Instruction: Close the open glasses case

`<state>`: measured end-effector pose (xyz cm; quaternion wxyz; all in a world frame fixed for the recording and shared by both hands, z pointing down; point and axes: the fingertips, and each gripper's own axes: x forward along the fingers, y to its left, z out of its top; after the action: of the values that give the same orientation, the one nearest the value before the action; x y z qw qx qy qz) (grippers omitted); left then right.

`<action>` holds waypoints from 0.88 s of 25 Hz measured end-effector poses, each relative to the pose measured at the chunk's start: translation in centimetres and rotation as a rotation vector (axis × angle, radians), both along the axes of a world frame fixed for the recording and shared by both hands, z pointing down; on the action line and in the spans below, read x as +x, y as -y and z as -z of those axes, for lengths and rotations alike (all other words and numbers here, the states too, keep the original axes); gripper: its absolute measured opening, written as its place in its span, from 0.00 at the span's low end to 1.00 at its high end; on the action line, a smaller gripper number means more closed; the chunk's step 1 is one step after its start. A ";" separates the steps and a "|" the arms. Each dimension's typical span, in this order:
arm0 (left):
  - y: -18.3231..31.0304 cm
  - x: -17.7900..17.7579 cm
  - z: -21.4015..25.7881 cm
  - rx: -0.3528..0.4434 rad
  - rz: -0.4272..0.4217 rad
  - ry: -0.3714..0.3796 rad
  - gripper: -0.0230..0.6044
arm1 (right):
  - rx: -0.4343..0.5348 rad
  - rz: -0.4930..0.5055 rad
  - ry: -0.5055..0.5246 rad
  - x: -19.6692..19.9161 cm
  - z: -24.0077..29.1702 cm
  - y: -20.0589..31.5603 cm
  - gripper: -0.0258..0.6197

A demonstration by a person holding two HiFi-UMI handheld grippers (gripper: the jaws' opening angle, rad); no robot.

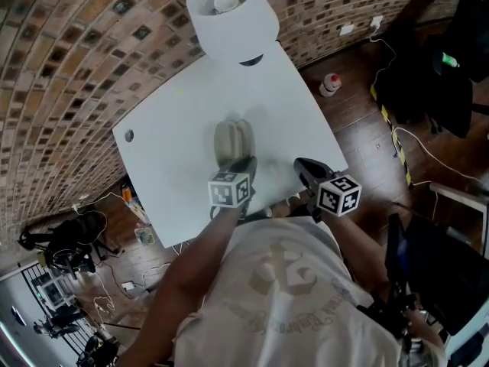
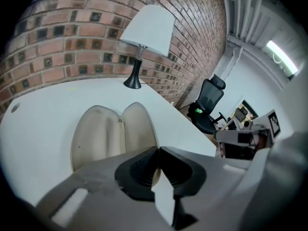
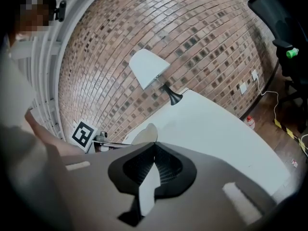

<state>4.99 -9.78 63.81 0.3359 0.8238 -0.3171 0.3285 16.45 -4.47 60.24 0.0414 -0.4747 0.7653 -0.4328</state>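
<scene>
We hold the left gripper (image 1: 246,163) at the near end of the glasses case (image 1: 233,139), which lies open on the white table (image 1: 183,121). From the head view the case is blurred, a beige oval just beyond the gripper's tip. In the left gripper view the case (image 2: 103,131) shows both halves laid flat side by side, hollow sides up, joined along the middle. Our left jaws stand together at the tips with nothing between them. They sit just in front of the near edge of the case's right half. We cannot tell whether they touch it.

Our right gripper (image 1: 302,165) hangs over the table's near edge, to the right of the case and apart from it. Its jaws are also together and empty. In the right gripper view the case (image 3: 144,134) peeks out just above the jaw tips, with the left gripper (image 3: 107,141) beside it.

A lamp (image 1: 231,10) with a white shade stands at the far end of the table, against the brick wall (image 1: 69,60). A bottle (image 1: 330,84) stands on the wooden floor to the table's right.
</scene>
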 end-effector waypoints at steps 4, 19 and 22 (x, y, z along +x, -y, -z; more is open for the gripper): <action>-0.3 -0.8 1.8 -0.026 0.022 -0.062 0.08 | -0.006 0.028 -0.007 -0.7 0.0 0.3 0.05; 0.1 -6.1 2.9 -0.099 0.092 -0.332 0.10 | -0.030 0.104 -0.035 -5.8 0.7 1.7 0.05; 0.3 -7.0 3.2 -0.135 0.126 -0.425 0.09 | -0.035 0.114 -0.045 -6.9 0.9 1.9 0.05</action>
<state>-2.06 -10.10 60.58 0.4692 0.8288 -0.2672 0.1466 9.50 -6.38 59.33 -0.0090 -0.4407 0.7840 -0.4371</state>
